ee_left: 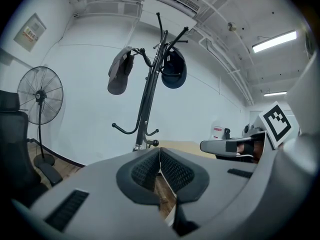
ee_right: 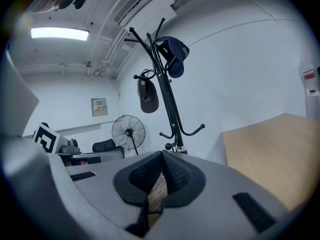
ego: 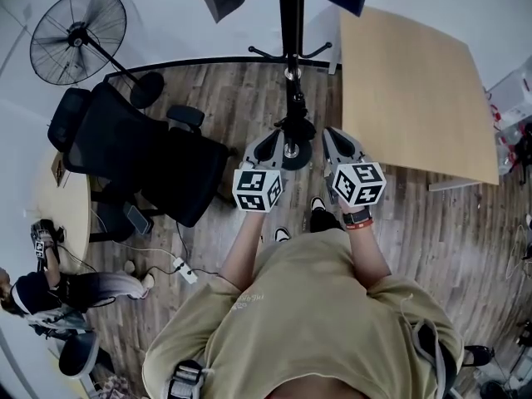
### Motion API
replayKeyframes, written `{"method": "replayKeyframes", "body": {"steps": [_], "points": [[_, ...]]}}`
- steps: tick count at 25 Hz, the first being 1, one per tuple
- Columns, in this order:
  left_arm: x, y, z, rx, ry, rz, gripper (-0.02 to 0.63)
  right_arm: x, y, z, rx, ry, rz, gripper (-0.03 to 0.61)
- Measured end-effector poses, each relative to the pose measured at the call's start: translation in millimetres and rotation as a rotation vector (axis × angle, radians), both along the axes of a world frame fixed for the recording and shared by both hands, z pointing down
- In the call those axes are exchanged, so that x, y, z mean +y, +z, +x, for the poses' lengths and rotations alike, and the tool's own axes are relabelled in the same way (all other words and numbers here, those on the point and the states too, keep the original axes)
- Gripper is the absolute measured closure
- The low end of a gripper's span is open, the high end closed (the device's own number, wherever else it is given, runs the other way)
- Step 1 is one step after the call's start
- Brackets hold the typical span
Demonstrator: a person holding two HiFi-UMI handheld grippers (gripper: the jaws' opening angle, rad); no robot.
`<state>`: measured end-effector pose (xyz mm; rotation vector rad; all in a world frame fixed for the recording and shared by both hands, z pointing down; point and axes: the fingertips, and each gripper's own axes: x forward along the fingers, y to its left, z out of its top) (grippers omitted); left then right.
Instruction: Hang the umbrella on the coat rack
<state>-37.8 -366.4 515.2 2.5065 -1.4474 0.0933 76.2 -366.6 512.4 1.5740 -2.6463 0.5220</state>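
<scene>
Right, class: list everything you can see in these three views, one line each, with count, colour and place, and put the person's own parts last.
coat rack: 1, black, straight ahead of both grippers
caps: 2, one grey, one dark blue, hung on the rack's upper hooks
standing fan: 1, black, far left by the wall
office chair: 1, black, left of the rack
table: 1, light wood, right of the rack
power strip: 1, white, on the floor at left
umbrella: none seen in any view
left gripper: 1, grey, jaws together, empty
right gripper: 1, grey, jaws together, empty
</scene>
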Motion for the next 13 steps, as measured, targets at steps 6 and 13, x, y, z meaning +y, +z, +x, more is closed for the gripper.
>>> {"method": "replayKeyframes", "body": {"steps": [6,13], "points": [[-3.0,9.8,13.7,0.007,0.024,-0.03,0.591,-3.8,8.6,9.7,0.001,-0.004,-0.016,0.563],[-24.8,15.3,15.2,0.06,0.026,-0.019,0.591,-40.5,18.1,3.8,0.004,-0.041,-0.05,0.561]]}}
